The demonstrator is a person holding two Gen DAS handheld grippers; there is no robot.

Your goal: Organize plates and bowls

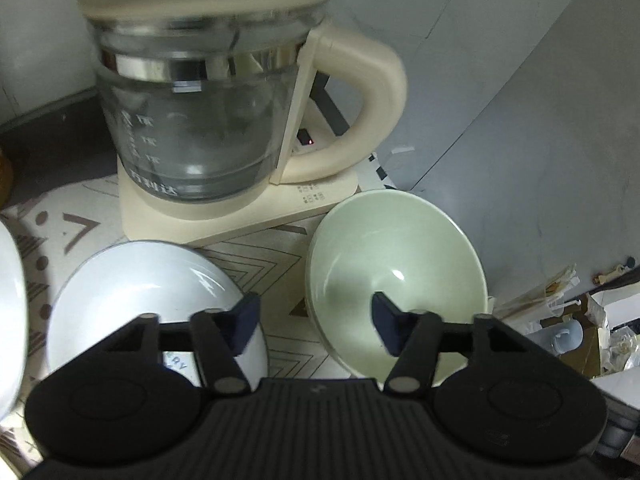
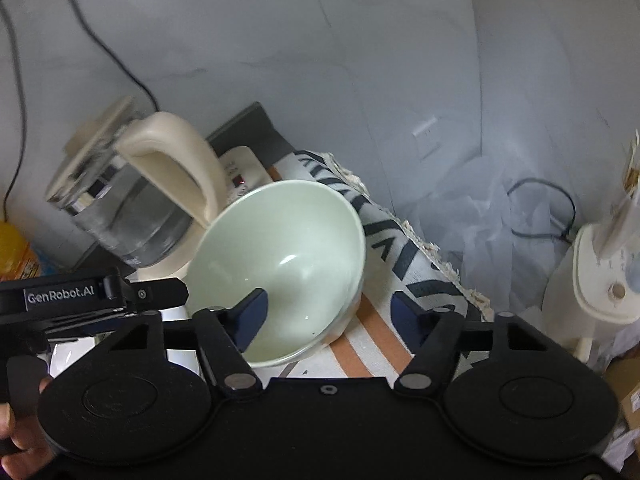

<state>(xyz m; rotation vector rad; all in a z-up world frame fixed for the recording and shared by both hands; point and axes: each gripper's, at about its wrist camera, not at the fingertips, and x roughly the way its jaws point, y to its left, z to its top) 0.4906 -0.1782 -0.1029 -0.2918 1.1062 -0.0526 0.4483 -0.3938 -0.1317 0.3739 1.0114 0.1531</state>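
A pale green bowl sits on a patterned mat, with a white bowl to its left. My left gripper is open. Its left finger hangs over the white bowl's right rim and its right finger is inside the green bowl. In the right wrist view, my right gripper is open and straddles the right wall of the green bowl. One finger is inside the bowl, the other outside over the mat. Neither pad presses on the wall.
A glass kettle with a cream handle stands on its base just behind both bowls. Another white dish shows at the left edge. The mat ends close to the green bowl on the right, beside a wall. Clutter and a white appliance lie beyond.
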